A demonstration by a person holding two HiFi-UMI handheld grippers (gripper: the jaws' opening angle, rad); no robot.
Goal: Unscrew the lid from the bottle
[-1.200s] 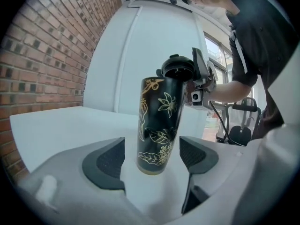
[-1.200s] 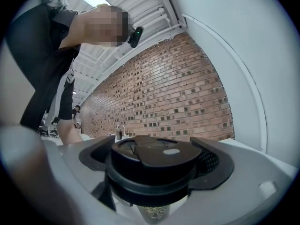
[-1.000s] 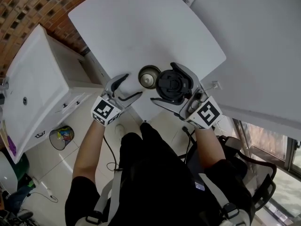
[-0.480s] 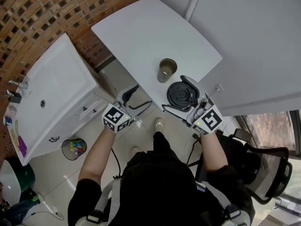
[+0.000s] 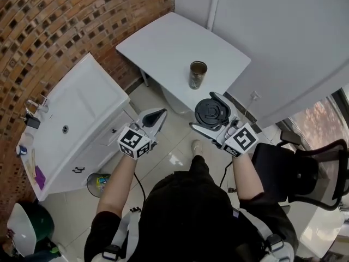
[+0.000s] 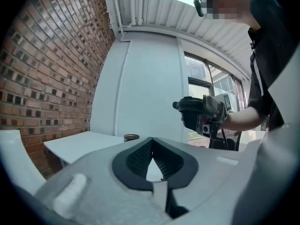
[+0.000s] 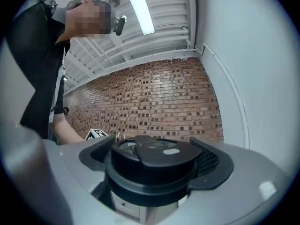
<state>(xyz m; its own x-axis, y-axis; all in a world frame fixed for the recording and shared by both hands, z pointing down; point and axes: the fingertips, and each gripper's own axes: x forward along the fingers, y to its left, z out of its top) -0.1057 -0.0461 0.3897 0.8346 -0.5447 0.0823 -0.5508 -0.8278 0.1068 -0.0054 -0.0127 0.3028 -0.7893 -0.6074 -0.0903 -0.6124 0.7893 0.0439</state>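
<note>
Camera placement: one head camera overhead, one close camera riding on each gripper.
Head view looks steeply down from above the person, from well off, and takes in the left gripper (image 5: 159,115), right gripper (image 5: 206,112), white table (image 5: 174,42) and brick wall (image 5: 65,26). Left gripper view sits low, just behind its own jaws. It faces level past them to the table (image 6: 79,144) and bottle (image 6: 131,137), with the right gripper (image 6: 190,114) off to the right. Right gripper view sits equally close behind its jaws, with the lid (image 7: 152,165) filling its foreground, and faces the brick wall (image 7: 154,107). Shared: table and bottle in head and left gripper views; brick wall in all three.
</note>
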